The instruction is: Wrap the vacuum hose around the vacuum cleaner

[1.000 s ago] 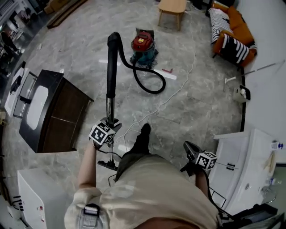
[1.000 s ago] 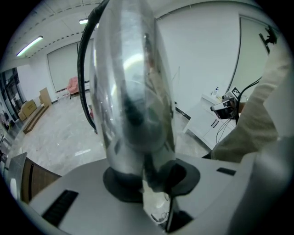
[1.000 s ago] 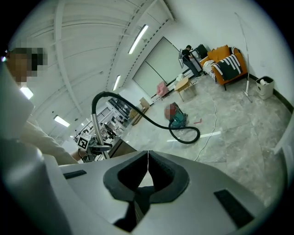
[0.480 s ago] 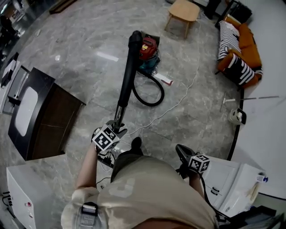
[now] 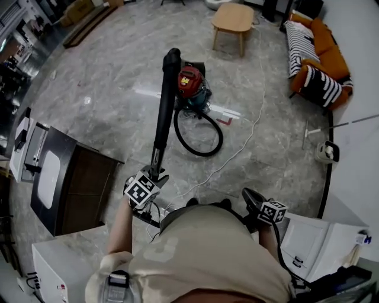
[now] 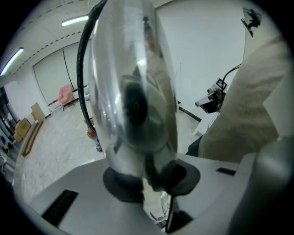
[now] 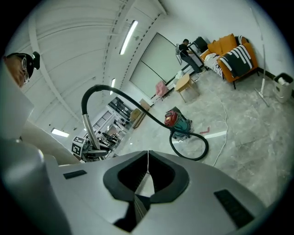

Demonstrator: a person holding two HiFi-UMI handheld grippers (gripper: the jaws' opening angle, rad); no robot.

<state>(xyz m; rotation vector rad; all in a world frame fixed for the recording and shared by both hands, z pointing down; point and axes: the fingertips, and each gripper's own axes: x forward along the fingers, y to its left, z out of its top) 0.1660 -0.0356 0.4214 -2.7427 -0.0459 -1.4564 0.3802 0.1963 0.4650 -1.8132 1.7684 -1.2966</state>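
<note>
Left edge of the floor: a dark cabinet (image 5: 77, 177) is standing there, with a white unit (image 5: 50, 269) sitting nearer the person.

Left gripper (image 5: 155, 175) is clamping the metal lower end of the vacuum wand (image 5: 164, 106). Its jaws are standing narrow, pressing on the shiny tube from both sides. The wand is pointing away from the person, its black upper part reaching up beside the vacuum cleaner (image 5: 190, 83).

The vacuum cleaner, red top on a teal body, is sitting upright toward the far middle of the floor. The vacuum hose (image 5: 197, 154) is running from the wand's far end to the cleaner. It is lying in one loose loop on the floor on the person's side of the cleaner, not wound round the body. A white cord (image 5: 228, 163) is trailing across the floor just right of the loop.

A small wooden table (image 5: 233, 18) is standing at the far edge. An orange sofa (image 5: 320, 50) with striped cushions is sitting at the far right corner.

Right gripper (image 5: 250, 195) is hanging empty at the person's right side, jaws pressed fully together, well apart from hose and cleaner. A white cabinet (image 5: 323, 248) is standing at the right edge.
</note>
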